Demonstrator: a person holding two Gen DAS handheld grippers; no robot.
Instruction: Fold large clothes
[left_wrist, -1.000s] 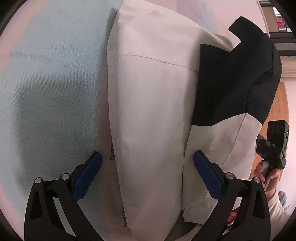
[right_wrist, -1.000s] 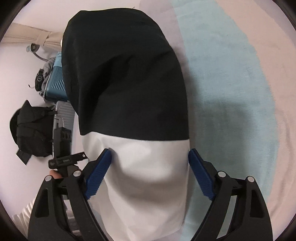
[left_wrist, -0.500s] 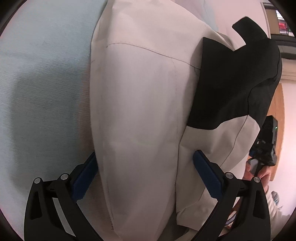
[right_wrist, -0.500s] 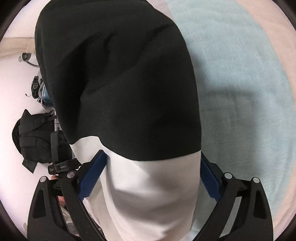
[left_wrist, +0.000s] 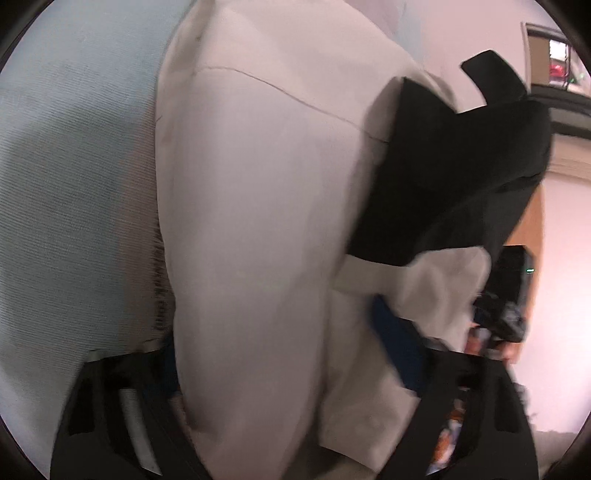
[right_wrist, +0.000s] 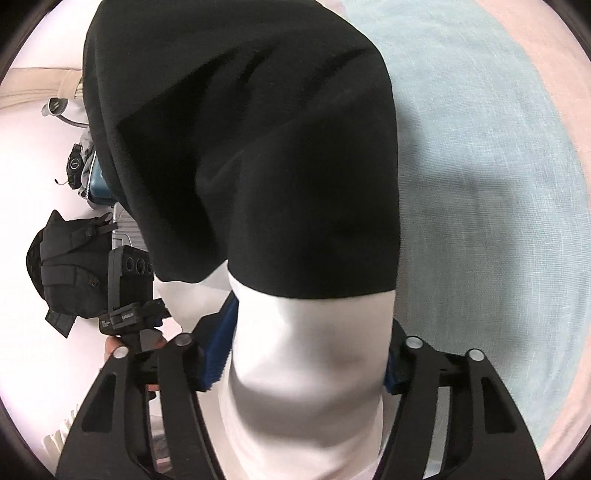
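Note:
A large white and black garment (left_wrist: 251, 221) lies on a light blue cloth (left_wrist: 74, 184). In the left wrist view its white part fills the middle and its black part (left_wrist: 454, 158) is at the right. My left gripper (left_wrist: 288, 354) has its jaws around a thick white fold, the blue pads pressing into it. In the right wrist view the garment (right_wrist: 258, 129) is black above and white below. My right gripper (right_wrist: 306, 354) has its blue pads against the white end on both sides. The other gripper shows at the left (right_wrist: 129, 295).
The blue cloth (right_wrist: 498, 166) spreads to the right on a pink surface. A black bag (right_wrist: 66, 266) and a teal case (right_wrist: 98, 184) lie on the floor at the left. A wooden door (left_wrist: 532, 221) stands at the right.
Both grippers have moved forward onto the garment and their jaws have closed in on the white fabric. The left view is now blurred by motion and the fabric bunches near the pads.

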